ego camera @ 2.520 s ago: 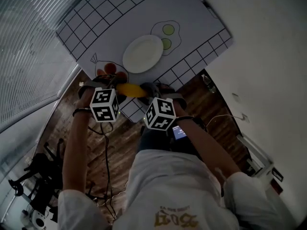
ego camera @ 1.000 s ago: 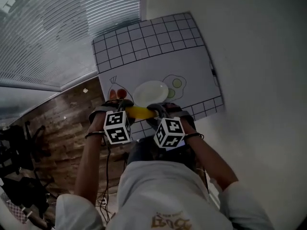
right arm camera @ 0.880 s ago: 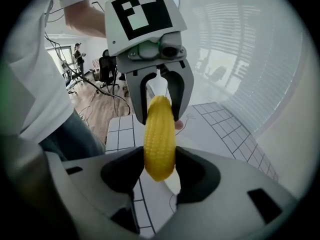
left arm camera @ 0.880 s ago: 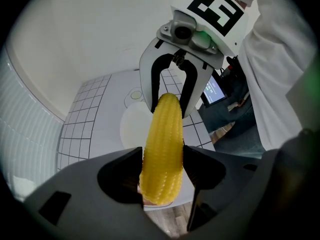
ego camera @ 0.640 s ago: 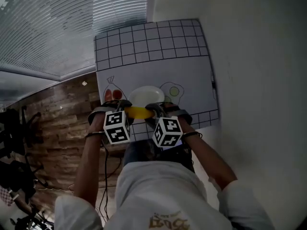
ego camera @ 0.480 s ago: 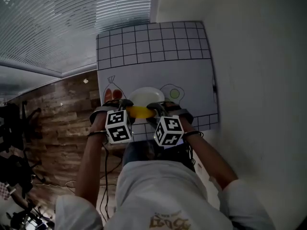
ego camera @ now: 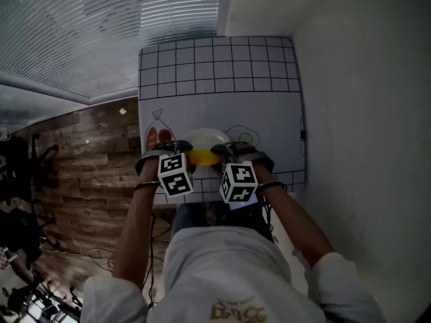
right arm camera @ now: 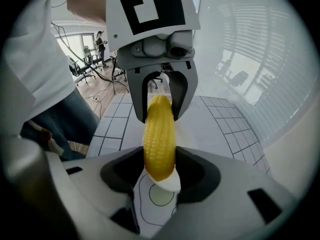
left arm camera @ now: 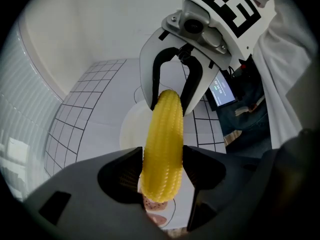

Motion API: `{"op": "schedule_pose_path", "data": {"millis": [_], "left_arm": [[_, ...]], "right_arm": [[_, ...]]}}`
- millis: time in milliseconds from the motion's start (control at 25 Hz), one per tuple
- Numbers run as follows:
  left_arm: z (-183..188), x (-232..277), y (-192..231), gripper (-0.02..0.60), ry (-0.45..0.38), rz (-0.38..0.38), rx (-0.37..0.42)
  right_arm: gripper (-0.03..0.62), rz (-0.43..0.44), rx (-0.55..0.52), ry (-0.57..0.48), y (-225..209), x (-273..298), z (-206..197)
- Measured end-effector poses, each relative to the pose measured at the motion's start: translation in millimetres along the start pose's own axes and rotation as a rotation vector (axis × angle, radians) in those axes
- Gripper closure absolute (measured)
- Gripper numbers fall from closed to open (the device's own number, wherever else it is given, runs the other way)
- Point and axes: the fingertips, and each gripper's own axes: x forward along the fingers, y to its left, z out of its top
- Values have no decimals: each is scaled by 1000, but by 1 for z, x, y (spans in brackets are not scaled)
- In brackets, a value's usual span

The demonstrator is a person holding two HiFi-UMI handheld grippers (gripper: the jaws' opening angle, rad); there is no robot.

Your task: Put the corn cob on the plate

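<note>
Pinching corn cob ends in left gripper and right gripper, you hold it crosswise over plate, toward counter's near edge.

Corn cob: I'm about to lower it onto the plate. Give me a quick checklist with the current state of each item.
1. Left gripper shut on one end of the corn cob: ok.
2. Right gripper shut on the other end: ok.
3. Cob held roughly level between the two grippers: ok.
4. Plate bare where it shows: ok.
5. Cob over the plate's middle: cannot tell. The head view shows it across the near rim, and its height above the plate is unclear.
</note>
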Motion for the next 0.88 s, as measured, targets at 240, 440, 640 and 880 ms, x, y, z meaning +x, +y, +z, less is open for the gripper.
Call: {"op": "schedule_pose_path", "data": {"millis": [240,440,640,880], "left_arm": [[5,19,7,327,0,8,-50],[9,29,15,330,8,14,-65],[13,33,25,330,14,29,-71],[14,35,28,330,12,21,-96]], "right_arm": [[393,21,-61,36,-7,13,-19],[393,27,-61,31,-15,23,-31],[393,17,-55,28,-25,27,-40],[393,30,-59,32,-27,27,-41]]}}
